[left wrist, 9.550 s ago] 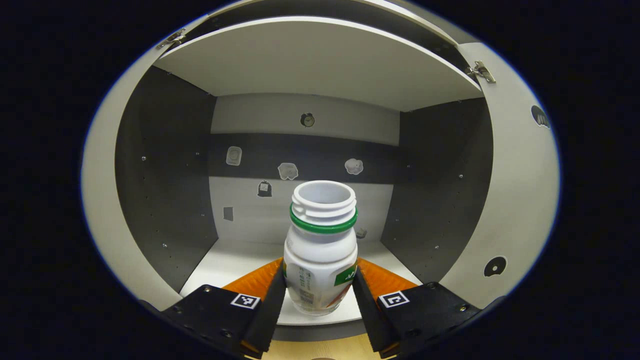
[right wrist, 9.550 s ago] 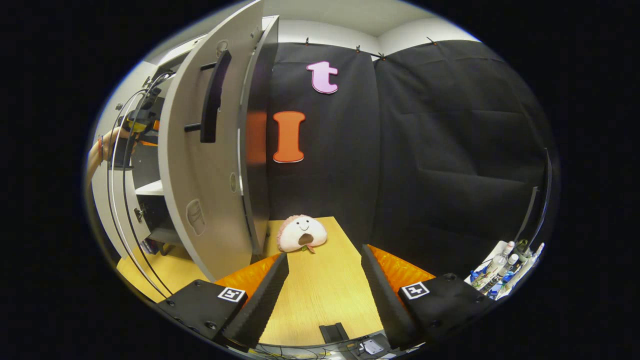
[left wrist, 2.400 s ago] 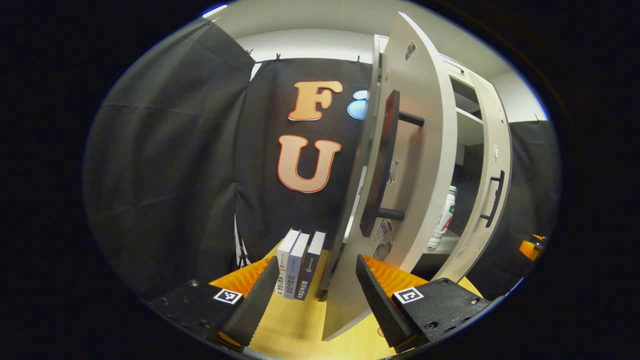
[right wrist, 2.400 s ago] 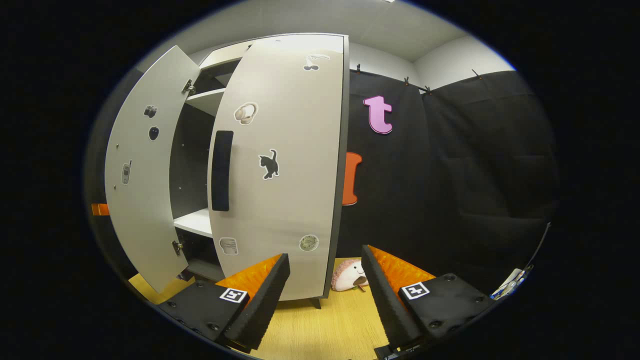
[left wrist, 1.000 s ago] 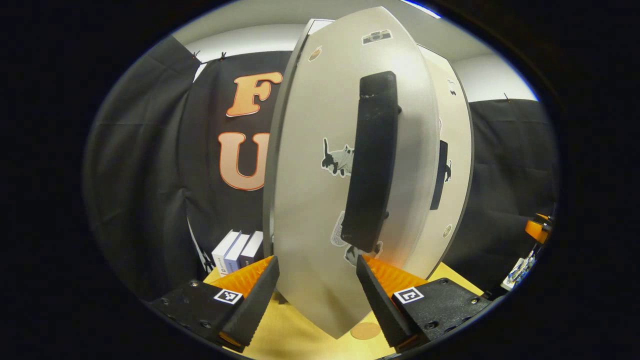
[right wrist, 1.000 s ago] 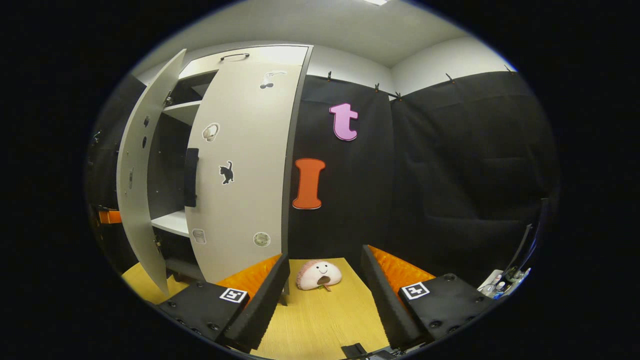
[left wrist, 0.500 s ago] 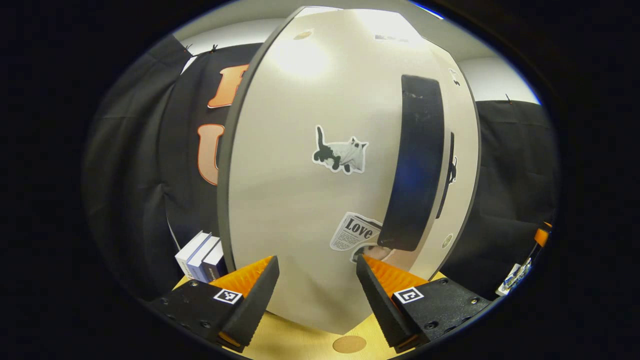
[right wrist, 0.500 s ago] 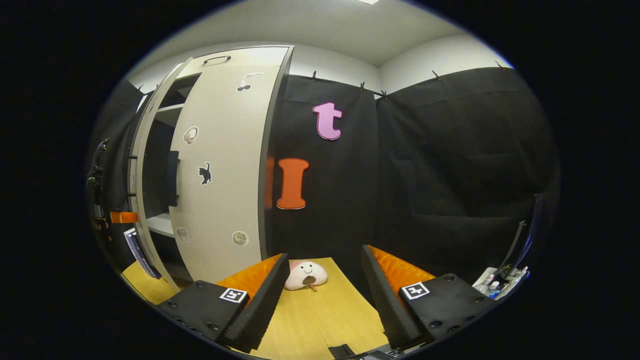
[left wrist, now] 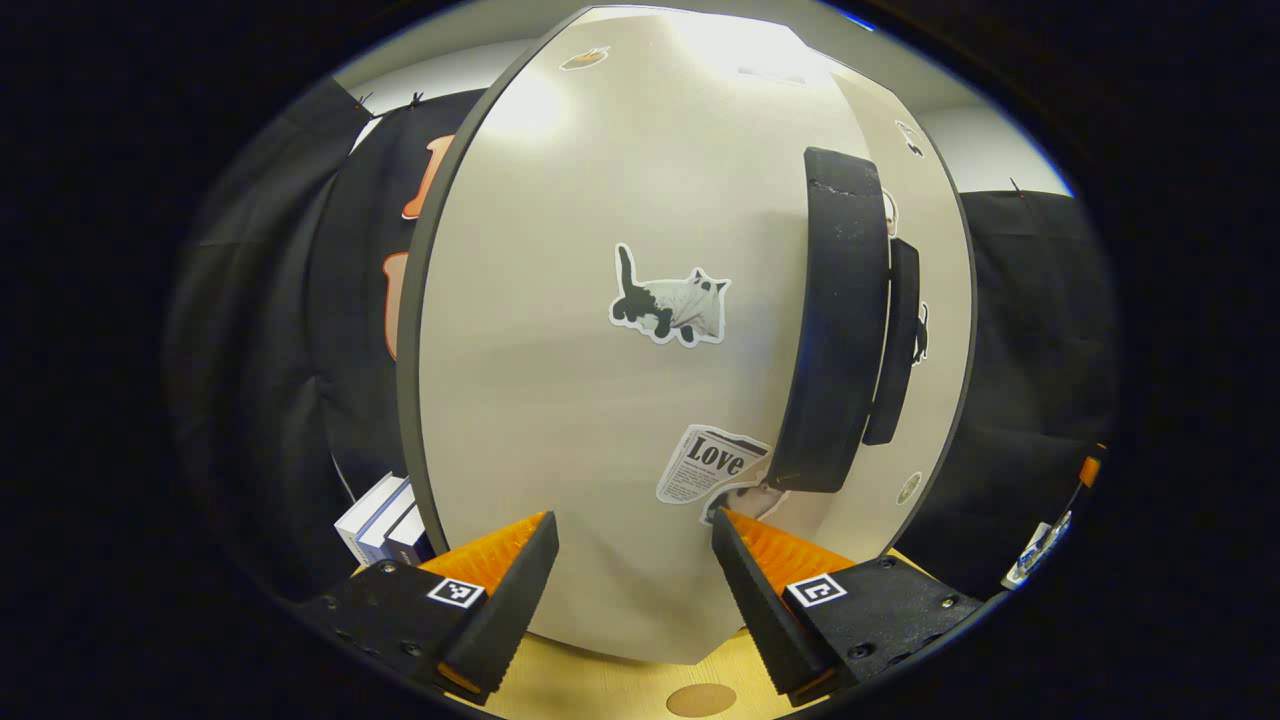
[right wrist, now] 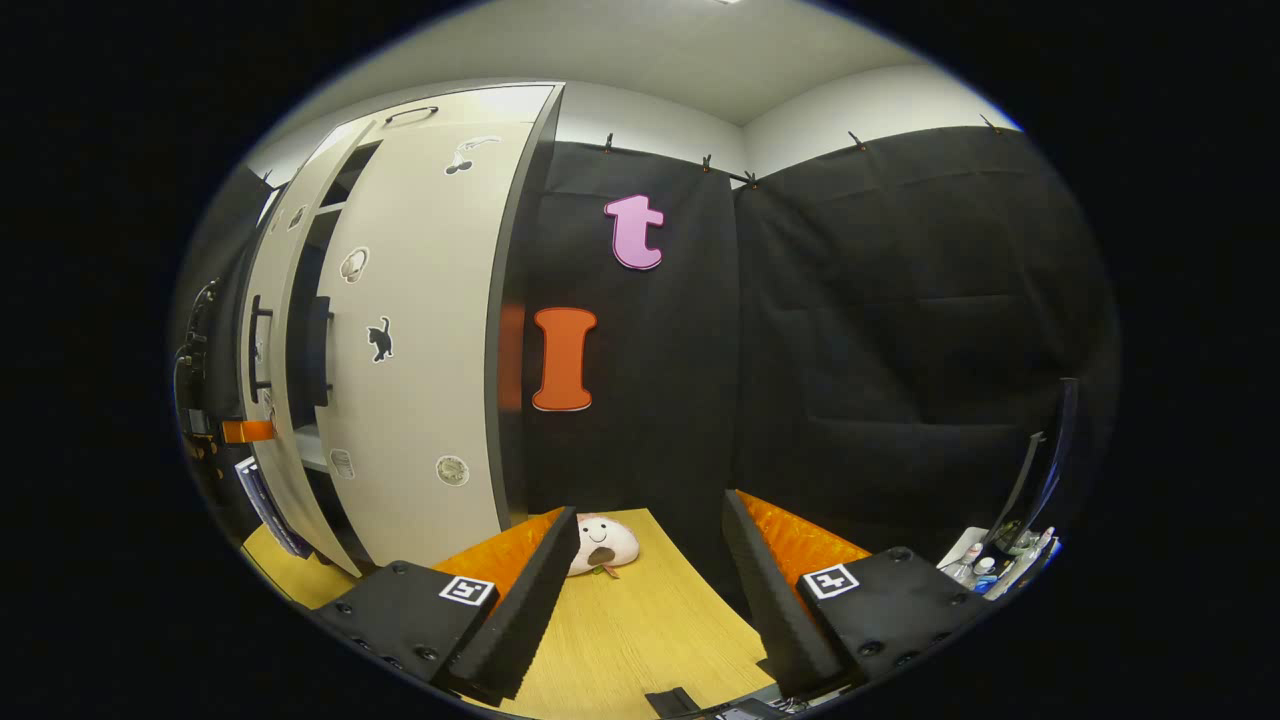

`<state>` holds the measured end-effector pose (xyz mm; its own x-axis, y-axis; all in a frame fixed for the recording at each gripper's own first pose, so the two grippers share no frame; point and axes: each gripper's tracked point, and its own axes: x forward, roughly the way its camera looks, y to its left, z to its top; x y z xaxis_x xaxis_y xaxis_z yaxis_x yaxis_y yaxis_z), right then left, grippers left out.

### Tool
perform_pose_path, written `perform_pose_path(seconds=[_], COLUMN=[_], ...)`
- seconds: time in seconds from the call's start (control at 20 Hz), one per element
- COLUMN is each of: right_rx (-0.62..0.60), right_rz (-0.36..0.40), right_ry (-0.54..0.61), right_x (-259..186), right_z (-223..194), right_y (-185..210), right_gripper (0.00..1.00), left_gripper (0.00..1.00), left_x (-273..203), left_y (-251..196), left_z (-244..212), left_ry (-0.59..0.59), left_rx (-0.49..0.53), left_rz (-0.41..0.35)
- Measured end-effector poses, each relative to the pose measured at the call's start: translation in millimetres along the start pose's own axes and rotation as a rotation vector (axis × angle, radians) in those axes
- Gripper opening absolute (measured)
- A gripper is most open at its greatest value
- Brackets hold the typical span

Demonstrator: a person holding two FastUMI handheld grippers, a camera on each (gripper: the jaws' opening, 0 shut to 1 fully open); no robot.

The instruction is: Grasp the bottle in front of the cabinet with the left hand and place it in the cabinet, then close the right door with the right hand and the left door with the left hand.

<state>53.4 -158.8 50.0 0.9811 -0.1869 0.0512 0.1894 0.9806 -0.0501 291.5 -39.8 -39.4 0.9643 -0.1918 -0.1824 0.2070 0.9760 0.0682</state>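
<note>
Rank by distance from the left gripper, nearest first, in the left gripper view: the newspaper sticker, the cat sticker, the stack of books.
1. newspaper sticker, low on the left door, by the left gripper.
2. cat sticker, higher on that door.
3. stack of books, behind the door's left edge.

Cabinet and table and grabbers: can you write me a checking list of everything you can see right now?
Surface: wooden table, bare where visible.
Job's things: left door nearly shut, a narrow gap left in the right gripper view; right door shut.
Clutter: plush toy beside the cabinet; books on its other side; small bottles at the edge.
Grippers: left gripper open, fingers close against the left door; right gripper open, empty, away from the cabinet.
Cables: nothing seen.
Surroundings: black cloth wall.
</note>
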Motion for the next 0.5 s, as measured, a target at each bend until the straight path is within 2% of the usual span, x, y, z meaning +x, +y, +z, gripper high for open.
perform_pose_path(seconds=[0.5], right_rx=[-0.003], right_rz=[0.034], right_ry=[-0.012], right_x=[21.4], right_z=[12.6], right_y=[6.4], right_gripper=[0.96], left_gripper=[0.95], left_x=[-2.6], left_y=[-13.3], left_z=[4.1], left_ry=[0.029], left_rx=[0.001], left_rz=[-0.024])
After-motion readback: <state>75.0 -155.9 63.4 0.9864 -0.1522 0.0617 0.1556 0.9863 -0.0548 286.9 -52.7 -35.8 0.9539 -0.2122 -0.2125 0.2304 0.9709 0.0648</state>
